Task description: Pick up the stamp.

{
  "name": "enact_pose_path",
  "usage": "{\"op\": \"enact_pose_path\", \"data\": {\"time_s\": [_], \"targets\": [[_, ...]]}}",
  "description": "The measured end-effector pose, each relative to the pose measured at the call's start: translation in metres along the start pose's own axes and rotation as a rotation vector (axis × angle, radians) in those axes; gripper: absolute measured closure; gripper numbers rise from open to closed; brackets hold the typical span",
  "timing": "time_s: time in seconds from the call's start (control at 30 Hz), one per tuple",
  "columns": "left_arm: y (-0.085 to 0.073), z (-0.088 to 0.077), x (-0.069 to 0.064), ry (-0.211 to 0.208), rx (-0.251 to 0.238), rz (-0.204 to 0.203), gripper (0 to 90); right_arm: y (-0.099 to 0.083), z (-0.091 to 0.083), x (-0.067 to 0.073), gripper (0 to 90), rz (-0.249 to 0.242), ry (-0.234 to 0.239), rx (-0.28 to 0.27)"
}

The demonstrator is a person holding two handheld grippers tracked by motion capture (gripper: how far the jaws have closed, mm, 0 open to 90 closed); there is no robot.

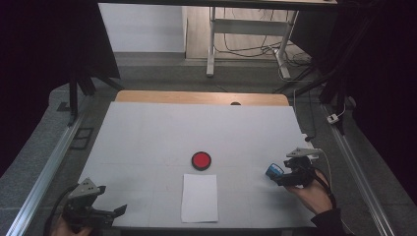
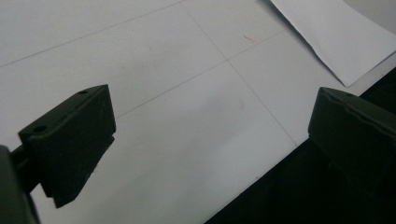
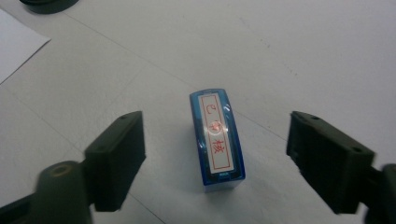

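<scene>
Counting: one blue stamp (image 3: 217, 140) | one sheet (image 1: 199, 197) | right tool (image 3: 215, 163) apparently wide, ungripped

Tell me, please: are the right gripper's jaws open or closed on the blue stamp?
Open. In the right gripper view, the right gripper has one jaw on each side of the blue stamp, with white table visible in both gaps, so neither touches it.

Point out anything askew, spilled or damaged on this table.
Nothing stands out. The small blue rectangular stamp stands upright, the white paper sheet lies flat and square, and the round red ink pad sits clean beside it.
</scene>
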State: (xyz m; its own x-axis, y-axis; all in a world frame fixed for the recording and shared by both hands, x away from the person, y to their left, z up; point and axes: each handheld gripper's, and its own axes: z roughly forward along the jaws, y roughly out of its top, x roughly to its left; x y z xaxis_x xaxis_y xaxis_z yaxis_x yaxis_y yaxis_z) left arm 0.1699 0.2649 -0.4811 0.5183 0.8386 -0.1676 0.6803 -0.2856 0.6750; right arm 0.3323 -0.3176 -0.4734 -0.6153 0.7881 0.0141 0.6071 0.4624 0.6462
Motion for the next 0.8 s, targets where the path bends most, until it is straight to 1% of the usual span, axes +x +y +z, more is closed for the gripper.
{"op": "enact_pose_path", "data": {"time_s": [0.03,0.1,0.13,0.17,0.23,0.33,0.5,0.6,0.63,0.67,0.8], "targets": [[0.0001,0.0002,-0.0002,0.001,-0.001,0.000,1.4,0.0004,0.0004,-0.0005,26.7,-0.006,0.004,0.008],[0.0002,0.0002,-0.0002,0.000,0.001,0.001,1.4,0.0011,0.0017,-0.0008,29.0,-0.016,0.004,0.024],[0.0003,0.0003,-0.0002,-0.001,0.001,0.001,1.4,0.0016,0.0020,-0.0008,32.1,-0.024,0.002,0.031],[0.0003,0.0003,-0.0002,-0.001,0.001,0.002,1.4,0.0016,0.0020,-0.0008,32.1,-0.024,0.002,0.031],[0.0005,0.0005,-0.0003,-0.002,0.003,0.003,1.4,0.0030,0.0023,-0.0004,40.0,-0.044,0.006,0.039],[0.0007,0.0008,-0.0005,-0.001,0.004,0.004,1.4,0.0045,0.0026,-0.0002,46.0,-0.063,0.012,0.048],[0.0008,0.0010,-0.0006,0.000,0.005,0.006,1.4,0.0053,0.0043,-0.0007,56.9,-0.077,0.025,0.068],[0.0009,0.0011,-0.0007,0.002,0.006,0.008,1.4,0.0061,0.0038,-0.0010,67.0,-0.086,0.033,0.070],[0.0009,0.0011,-0.0008,0.002,0.007,0.008,1.4,0.0063,0.0033,-0.0006,68.8,-0.081,0.037,0.070],[0.0010,0.0012,-0.0008,0.001,0.007,0.009,1.4,0.0066,0.0033,-0.0010,69.5,-0.087,0.035,0.072],[0.0010,0.0013,-0.0009,0.001,0.007,0.010,1.4,0.0072,0.0033,-0.0013,70.1,-0.086,0.033,0.075]]}}
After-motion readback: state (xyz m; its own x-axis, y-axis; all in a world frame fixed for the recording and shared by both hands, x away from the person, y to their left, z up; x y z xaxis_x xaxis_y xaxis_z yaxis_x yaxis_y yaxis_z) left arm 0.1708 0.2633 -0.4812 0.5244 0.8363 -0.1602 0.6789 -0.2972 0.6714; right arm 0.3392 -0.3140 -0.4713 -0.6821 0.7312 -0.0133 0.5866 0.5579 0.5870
